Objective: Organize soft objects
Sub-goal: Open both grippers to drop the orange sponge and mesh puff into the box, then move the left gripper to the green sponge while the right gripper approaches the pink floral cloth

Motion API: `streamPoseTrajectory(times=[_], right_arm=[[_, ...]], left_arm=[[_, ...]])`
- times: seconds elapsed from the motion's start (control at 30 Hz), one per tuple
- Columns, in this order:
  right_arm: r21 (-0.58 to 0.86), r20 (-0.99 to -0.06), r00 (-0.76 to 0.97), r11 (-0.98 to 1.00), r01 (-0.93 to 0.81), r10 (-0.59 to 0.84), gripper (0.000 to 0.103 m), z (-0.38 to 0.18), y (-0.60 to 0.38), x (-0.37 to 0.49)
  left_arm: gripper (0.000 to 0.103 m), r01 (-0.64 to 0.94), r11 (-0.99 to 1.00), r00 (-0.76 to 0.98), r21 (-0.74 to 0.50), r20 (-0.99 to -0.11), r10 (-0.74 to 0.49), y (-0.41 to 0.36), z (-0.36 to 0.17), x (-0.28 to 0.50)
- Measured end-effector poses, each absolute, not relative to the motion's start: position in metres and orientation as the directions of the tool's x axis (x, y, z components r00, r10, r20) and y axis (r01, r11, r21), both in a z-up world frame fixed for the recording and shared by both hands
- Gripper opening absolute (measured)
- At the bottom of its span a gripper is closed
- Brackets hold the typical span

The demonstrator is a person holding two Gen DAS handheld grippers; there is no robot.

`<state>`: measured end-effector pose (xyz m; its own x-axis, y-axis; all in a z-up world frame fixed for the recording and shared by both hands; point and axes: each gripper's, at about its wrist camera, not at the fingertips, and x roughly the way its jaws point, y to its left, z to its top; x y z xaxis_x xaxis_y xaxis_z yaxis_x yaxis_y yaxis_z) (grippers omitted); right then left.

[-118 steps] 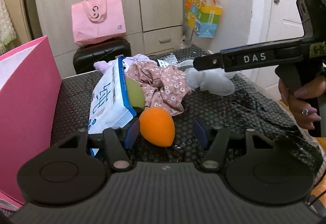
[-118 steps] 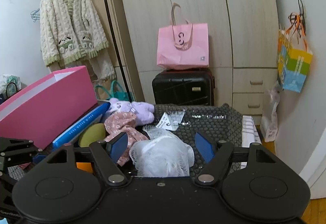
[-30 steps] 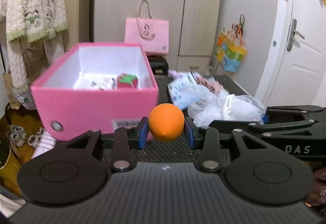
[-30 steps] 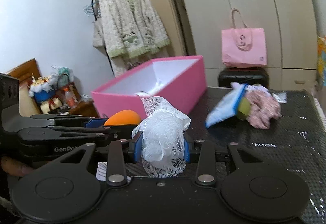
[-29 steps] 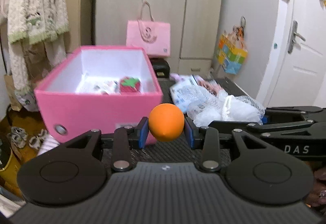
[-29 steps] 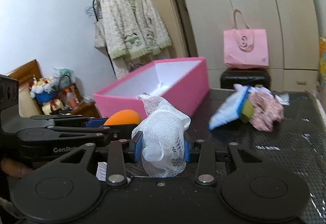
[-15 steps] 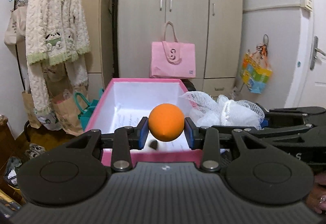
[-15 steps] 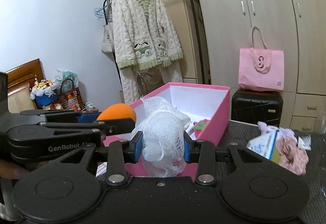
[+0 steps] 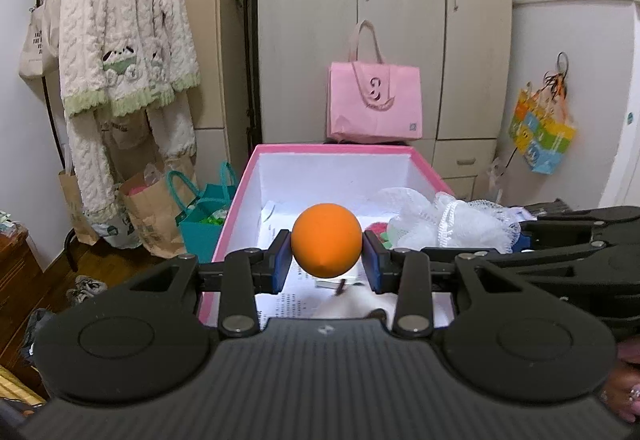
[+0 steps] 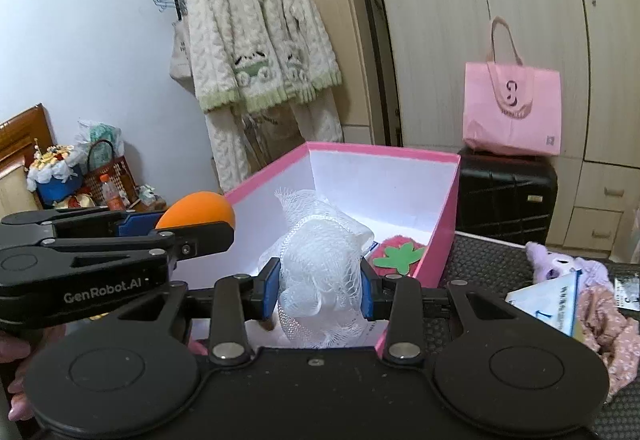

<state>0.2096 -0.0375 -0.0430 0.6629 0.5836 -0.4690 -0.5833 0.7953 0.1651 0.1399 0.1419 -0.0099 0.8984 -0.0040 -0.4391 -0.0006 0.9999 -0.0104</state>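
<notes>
My left gripper (image 9: pixel 326 256) is shut on an orange sponge ball (image 9: pixel 326 240) and holds it over the open pink box (image 9: pixel 336 149). My right gripper (image 10: pixel 319 290) is shut on a white mesh bath pouf (image 10: pixel 320 260), also held over the pink box (image 10: pixel 444 224). In the left wrist view the pouf (image 9: pixel 448 220) shows to the right of the ball. In the right wrist view the ball (image 10: pixel 198 210) and the left gripper (image 10: pixel 200 224) show at the left. A red strawberry plush (image 10: pixel 398 254) and papers lie inside the box.
On the black table (image 10: pixel 480 260) to the right lie a purple plush (image 10: pixel 556 266), a wipes pack (image 10: pixel 556 304) and a floral cloth (image 10: pixel 608 332). A black suitcase (image 10: pixel 508 196) with a pink bag (image 10: pixel 512 108) stands behind. A coat rack with a cardigan (image 9: pixel 124 52) is at the left.
Both grippers have moved forward and up from beside the box to over its open top, still holding the ball and the pouf. Earlier they took these from the table.
</notes>
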Motion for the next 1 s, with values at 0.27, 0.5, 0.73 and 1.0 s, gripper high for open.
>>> streamPoseTrajectory(times=[0.27, 0.5, 0.73, 1.0], right_arm=[[0.067, -0.529, 0.661, 0.803, -0.592, 0.531, 0.048, -0.055, -0.016, 0.222], [0.046, -0.543, 0.654, 0.797, -0.602, 0.526, 0.066, -0.054, -0.008, 0.232], [0.036, -0.541, 0.644, 0.780, -0.625, 0.541, 0.070, -0.039, -0.015, 0.226], [0.035, -0.519, 0.653, 0.777, -0.628, 0.551, 0.073, -0.013, -0.035, 0.207]], left_arm=[[0.040, -0.015, 1.000, 0.865, -0.010, -0.502, 0.007, 0.153, -0.020, 0.163], [0.059, -0.041, 0.999, 0.855, 0.011, -0.517, 0.041, 0.157, -0.019, 0.164], [0.065, -0.009, 1.000, 0.841, -0.018, -0.541, -0.002, 0.160, -0.005, 0.158], [0.069, 0.033, 0.999, 0.839, 0.017, -0.544, -0.019, 0.154, 0.013, 0.135]])
